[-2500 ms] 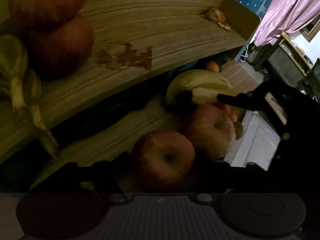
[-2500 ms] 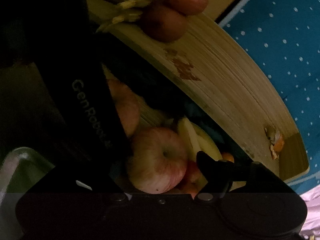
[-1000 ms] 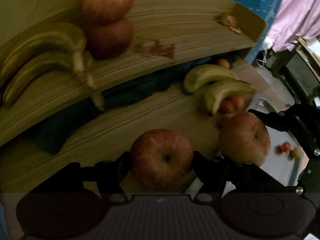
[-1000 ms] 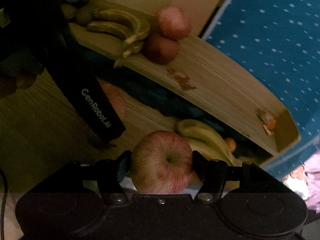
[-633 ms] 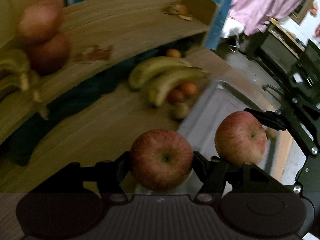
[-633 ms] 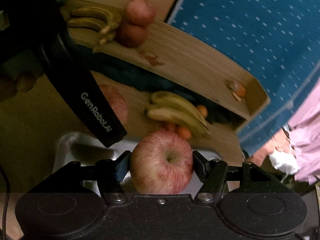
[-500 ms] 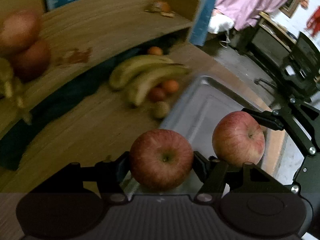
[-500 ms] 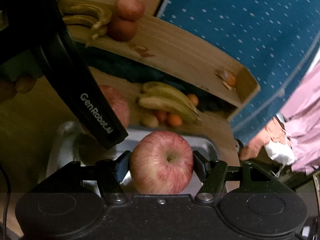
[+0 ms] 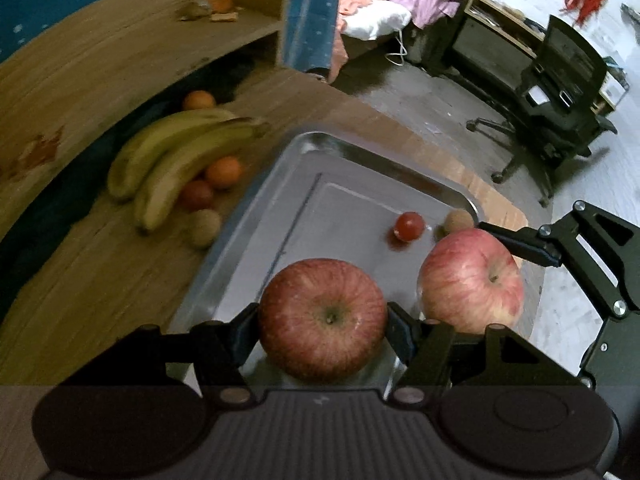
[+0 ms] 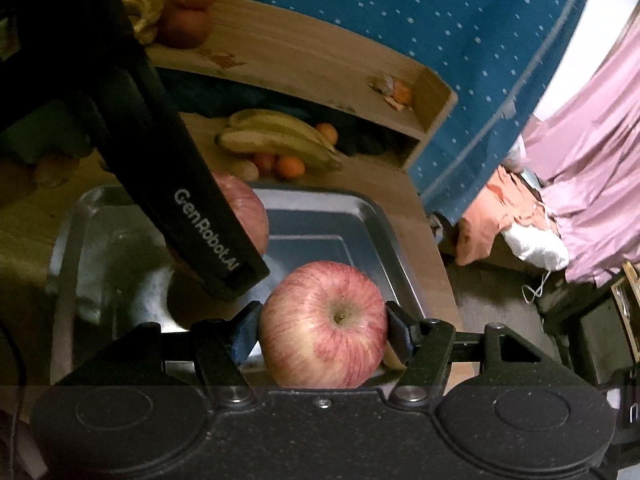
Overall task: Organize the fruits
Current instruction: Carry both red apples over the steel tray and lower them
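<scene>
1. Both grippers have swung away from the wooden shelf (image 9: 120, 52) since the earlier frames and now hang over the metal tray (image 9: 360, 160).
2. Left gripper (image 9: 322, 326): fingers pressed against both sides of a dark red apple (image 9: 322, 318), above the tray's near edge.
3. Right gripper (image 10: 322, 326): clamped on a paler, streaked apple (image 10: 322, 324), just right of the first.
4. On the tray's far right lie a small red fruit (image 9: 409, 226) and a tan one (image 9: 459, 220).
5. Left of the tray, bananas (image 9: 176, 156) rest on the table (image 9: 100, 276) with small oranges (image 9: 225, 172).
</scene>
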### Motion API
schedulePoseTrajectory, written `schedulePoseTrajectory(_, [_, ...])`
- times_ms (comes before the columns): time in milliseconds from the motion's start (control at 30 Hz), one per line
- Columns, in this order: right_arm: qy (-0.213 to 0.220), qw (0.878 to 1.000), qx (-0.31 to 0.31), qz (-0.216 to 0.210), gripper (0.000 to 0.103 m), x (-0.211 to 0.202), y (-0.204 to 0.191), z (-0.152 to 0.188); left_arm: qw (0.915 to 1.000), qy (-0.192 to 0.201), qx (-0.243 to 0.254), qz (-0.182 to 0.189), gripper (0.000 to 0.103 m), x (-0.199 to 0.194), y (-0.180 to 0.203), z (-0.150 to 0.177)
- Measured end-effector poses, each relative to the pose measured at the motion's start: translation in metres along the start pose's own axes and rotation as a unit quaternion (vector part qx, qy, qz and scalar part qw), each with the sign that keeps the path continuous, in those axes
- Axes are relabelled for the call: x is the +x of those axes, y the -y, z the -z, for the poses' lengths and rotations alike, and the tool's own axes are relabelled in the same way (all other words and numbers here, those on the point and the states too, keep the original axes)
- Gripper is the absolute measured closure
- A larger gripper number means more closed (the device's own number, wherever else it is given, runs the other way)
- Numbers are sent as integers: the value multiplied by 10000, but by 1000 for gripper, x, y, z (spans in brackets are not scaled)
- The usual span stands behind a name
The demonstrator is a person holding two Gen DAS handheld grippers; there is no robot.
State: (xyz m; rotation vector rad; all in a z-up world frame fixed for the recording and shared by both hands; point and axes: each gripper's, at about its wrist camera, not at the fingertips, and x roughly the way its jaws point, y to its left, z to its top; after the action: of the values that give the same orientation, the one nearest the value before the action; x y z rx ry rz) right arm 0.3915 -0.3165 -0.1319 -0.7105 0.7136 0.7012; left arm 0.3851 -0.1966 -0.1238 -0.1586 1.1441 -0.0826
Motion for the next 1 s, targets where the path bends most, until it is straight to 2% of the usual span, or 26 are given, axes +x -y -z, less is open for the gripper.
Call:
schedulePoseTrajectory(367, [-115, 9998, 127, -119, 37, 11, 10, 10, 9998, -170, 119, -4, 33, 18, 16, -11])
schedulePoseTrajectory(1000, [-215, 9988, 242, -379, 37, 30, 17, 10, 9991, -388, 172, -79, 33, 37, 19, -22])
